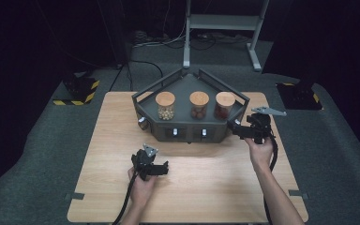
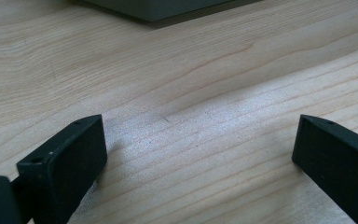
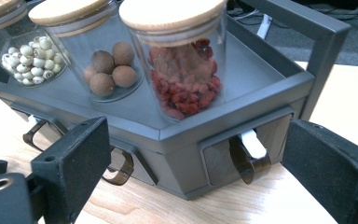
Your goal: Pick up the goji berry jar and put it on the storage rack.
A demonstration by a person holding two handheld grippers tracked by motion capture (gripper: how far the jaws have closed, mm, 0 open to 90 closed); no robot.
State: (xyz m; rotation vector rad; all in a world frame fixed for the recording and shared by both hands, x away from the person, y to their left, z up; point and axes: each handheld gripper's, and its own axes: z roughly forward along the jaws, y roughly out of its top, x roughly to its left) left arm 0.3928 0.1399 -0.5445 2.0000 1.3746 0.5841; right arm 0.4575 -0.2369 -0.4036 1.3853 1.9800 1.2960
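Note:
A dark grey angled cabinet (image 1: 187, 91) stands at the table's far middle, with small drawers along its front faces. On top stand three cork-lidded glass jars: white beads (image 1: 165, 105), brown balls (image 1: 199, 104) and red dried berries (image 1: 224, 104). My right gripper (image 1: 233, 125) is open at the cabinet's right front face. In the right gripper view, its jaws (image 3: 198, 128) stand wide on either side of a drawer with a bronze loop handle (image 3: 246, 157), not touching it. The berry jar (image 3: 186, 70) rises just above. My left gripper (image 1: 163, 167) hovers open over bare wood (image 2: 200, 126).
The light wooden table (image 1: 201, 187) has wide free room in front of the cabinet. Two more drawer handles (image 1: 174, 132) (image 1: 204, 133) face forward and another (image 1: 142, 122) sits at the left corner. A raised rail (image 3: 303, 21) borders the cabinet top. Grey floor and a metal stand (image 1: 222, 21) lie beyond.

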